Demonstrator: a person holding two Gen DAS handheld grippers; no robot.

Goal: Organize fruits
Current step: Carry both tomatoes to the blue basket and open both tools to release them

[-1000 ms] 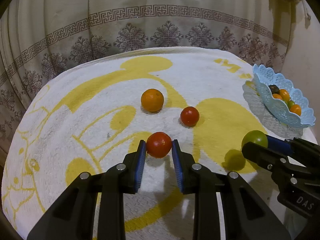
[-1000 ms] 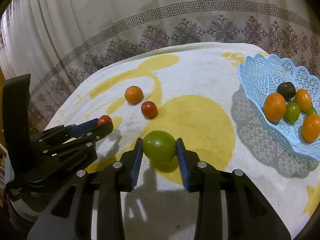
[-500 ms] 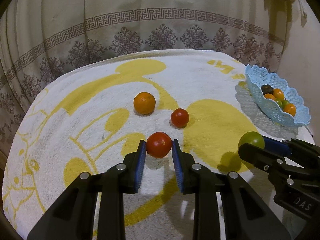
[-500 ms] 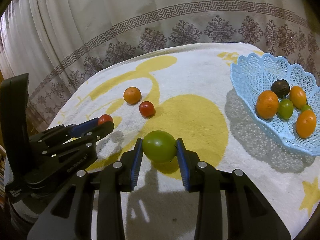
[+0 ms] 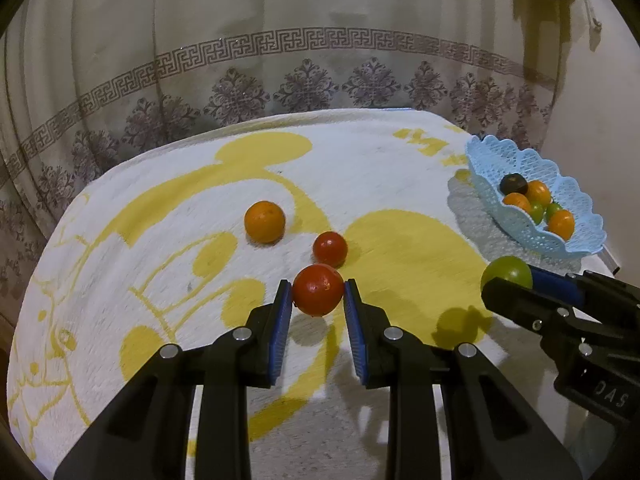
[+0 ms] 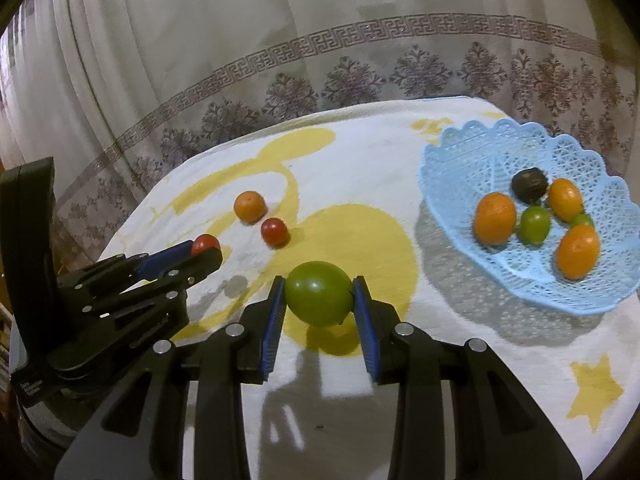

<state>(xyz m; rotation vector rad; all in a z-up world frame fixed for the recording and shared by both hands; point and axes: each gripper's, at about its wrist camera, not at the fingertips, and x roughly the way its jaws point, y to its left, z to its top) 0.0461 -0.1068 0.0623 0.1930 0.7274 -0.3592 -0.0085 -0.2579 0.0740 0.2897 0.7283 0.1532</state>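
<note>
My left gripper (image 5: 317, 294) is shut on a red tomato (image 5: 318, 289) and holds it above the towel, where its shadow falls. In the right wrist view that tomato (image 6: 205, 243) peeks out at the left gripper's tip. My right gripper (image 6: 319, 295) is shut on a green tomato (image 6: 318, 293), also lifted off the cloth; the left wrist view shows this green tomato (image 5: 507, 273) at far right. An orange (image 5: 265, 221) and a second red tomato (image 5: 330, 249) lie on the towel ahead. The light blue basket (image 6: 460, 184) at right holds several oranges and green fruits and one dark fruit.
A white towel with a yellow cartoon print (image 5: 360, 168) covers the round table. A patterned curtain (image 5: 280, 60) hangs close behind its far edge. The basket (image 5: 576, 246) sits near the table's right edge, beside a wall.
Both grippers have risen a little and drawn back with their fruits still held. The loose orange, red tomato and basket now look farther off and shifted left.
</note>
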